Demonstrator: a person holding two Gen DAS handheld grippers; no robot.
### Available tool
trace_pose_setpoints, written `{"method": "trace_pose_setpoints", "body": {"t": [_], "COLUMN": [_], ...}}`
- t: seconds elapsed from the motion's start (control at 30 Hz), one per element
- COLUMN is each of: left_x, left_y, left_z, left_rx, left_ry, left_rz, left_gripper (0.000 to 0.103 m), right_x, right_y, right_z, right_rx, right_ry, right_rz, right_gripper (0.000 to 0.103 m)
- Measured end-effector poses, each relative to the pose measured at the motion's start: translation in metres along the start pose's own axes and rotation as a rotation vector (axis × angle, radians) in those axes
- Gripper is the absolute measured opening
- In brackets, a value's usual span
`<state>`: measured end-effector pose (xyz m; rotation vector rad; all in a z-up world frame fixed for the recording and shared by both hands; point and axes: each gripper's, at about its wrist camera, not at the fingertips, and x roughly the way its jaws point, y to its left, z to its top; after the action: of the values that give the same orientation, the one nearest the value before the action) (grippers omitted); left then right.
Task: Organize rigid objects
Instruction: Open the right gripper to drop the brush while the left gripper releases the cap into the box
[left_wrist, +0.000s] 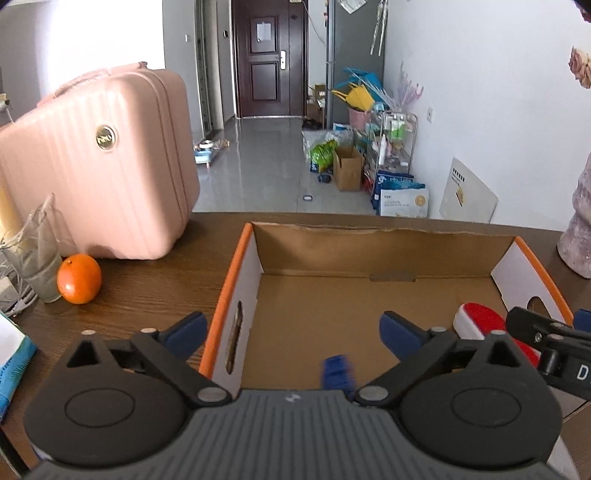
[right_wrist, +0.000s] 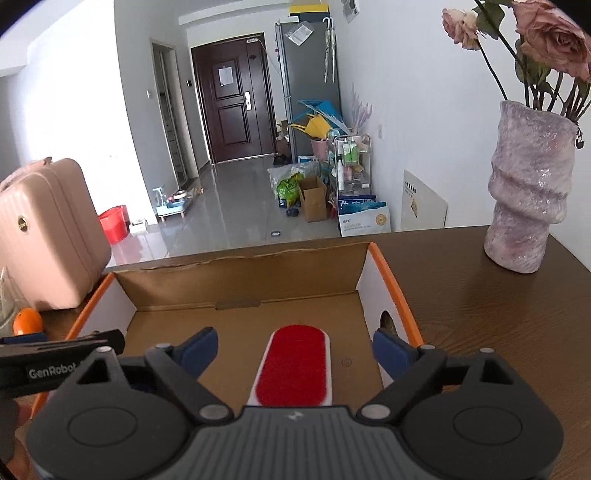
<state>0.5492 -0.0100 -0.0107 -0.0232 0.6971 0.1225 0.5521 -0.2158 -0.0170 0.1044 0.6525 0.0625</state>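
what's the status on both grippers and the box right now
Left gripper open over a blurred blue item. Right gripper open, red lint brush lying between its fingers, untouched. Both items in the cardboard box. Nothing in the way.

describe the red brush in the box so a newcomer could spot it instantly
Find the open cardboard box with orange edges on the dark wooden table. On its floor, toward the right wall, lies the lint brush: a white oblong with a fuzzy red pad, unlike the small blue object nearby.
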Motion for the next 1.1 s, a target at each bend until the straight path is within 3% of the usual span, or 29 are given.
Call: {"method": "trace_pose_setpoints", "body": {"t": [0.1, 0.5, 1.1], "left_x": [-0.002, -0.014, -0.074], "left_y": [-0.001, 0.004, 0.039], "left_z": [0.001, -0.001, -0.031], "left_rx": [-0.001, -0.026, -0.078], "left_ry": [-0.006, -0.037, -0.137], "left_rz": [-0.003, 0.004, 0.009], "left_gripper": [0.103, 0.103, 0.103], "right_x": [0.000, -0.010, -0.070], "right_y": [0.000, 0.000, 0.001], "right_z": [0.000, -0.002, -0.031], "right_rx": [-0.004, 0.021, -0.006], "right_ry": [-0.002, -0.033, -0.157], "right_rz": [-0.008, -0.005, 0.010], "right_gripper": [0.099, 0.102, 0.103]}}
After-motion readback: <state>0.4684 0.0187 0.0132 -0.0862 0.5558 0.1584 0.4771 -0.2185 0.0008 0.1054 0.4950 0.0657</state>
